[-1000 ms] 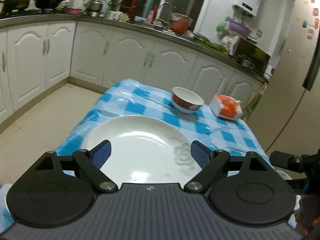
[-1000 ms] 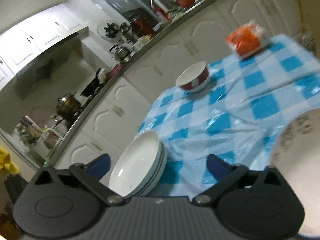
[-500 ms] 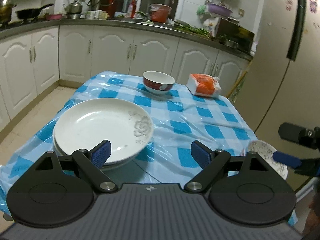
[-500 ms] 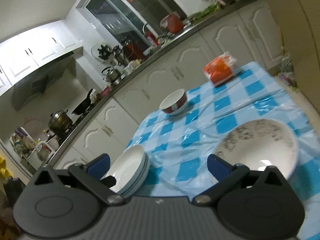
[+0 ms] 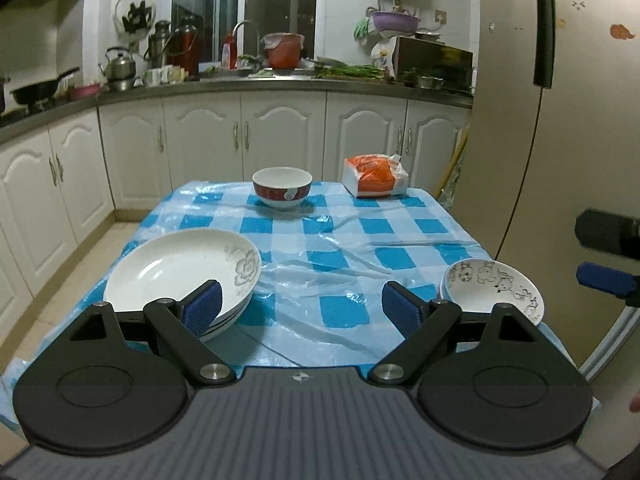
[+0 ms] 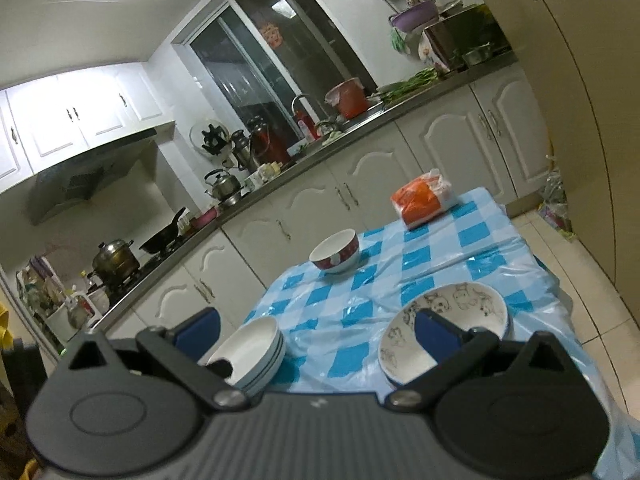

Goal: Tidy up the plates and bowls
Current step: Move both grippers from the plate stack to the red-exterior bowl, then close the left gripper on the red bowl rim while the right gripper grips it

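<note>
Two stacks sit at the near end of the checked tablecloth [image 5: 304, 276]: white plates [image 5: 180, 272] on my left, cartoon-printed bowls [image 5: 492, 292] on my right, well apart. I count about three plates in the right wrist view, though the rims blur. My left gripper [image 5: 300, 308] hangs wide and empty above the near edge; my right gripper [image 6: 316, 332] is equally wide, holding nothing. A red bowl [image 5: 282, 188] stands alone at the far end, near an orange packet [image 5: 374, 178].

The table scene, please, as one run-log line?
left gripper open | right gripper open | plate stack left | cartoon bowls right | red bowl far
</note>
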A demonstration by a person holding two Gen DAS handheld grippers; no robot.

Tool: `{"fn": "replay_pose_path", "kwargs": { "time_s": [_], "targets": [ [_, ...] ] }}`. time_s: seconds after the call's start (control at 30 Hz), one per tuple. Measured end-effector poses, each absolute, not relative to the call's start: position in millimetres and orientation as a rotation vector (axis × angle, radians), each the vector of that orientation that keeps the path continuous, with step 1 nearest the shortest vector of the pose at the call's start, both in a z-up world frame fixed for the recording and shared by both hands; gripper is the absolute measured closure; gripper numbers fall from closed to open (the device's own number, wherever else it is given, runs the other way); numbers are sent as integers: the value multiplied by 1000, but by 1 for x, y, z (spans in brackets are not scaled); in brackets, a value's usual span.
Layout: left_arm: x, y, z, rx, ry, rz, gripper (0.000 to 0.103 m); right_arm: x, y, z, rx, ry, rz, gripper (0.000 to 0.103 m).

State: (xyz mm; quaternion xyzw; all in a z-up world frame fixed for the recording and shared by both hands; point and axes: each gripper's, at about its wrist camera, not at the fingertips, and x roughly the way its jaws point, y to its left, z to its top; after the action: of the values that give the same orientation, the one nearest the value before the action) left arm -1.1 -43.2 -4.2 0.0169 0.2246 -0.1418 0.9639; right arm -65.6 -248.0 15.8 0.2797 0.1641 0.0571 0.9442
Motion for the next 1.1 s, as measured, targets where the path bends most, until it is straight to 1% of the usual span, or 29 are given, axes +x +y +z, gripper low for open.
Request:
{"fn": "replay_pose_path", "kwargs": {
  "time_s": [0.3, 0.47, 0.63, 0.9, 1.1],
  "targets": [
    [6, -48, 1, 74, 422, -269, 0, -76, -242, 22, 533, 342, 149, 0],
    [26, -51, -2, 93, 429, -269, 0, -65, -243, 25, 530, 349, 131, 0],
    [52, -55, -5, 110, 451, -285, 0, -41, -243, 31, 512, 395, 95, 0],
    [130, -33, 3, -21, 530, -379, 0, 27, -251, 45, 511, 466, 59, 0],
    [204, -19, 10, -113, 546, -391, 0, 111, -259, 41, 554, 512, 73, 1]
  ]
}}
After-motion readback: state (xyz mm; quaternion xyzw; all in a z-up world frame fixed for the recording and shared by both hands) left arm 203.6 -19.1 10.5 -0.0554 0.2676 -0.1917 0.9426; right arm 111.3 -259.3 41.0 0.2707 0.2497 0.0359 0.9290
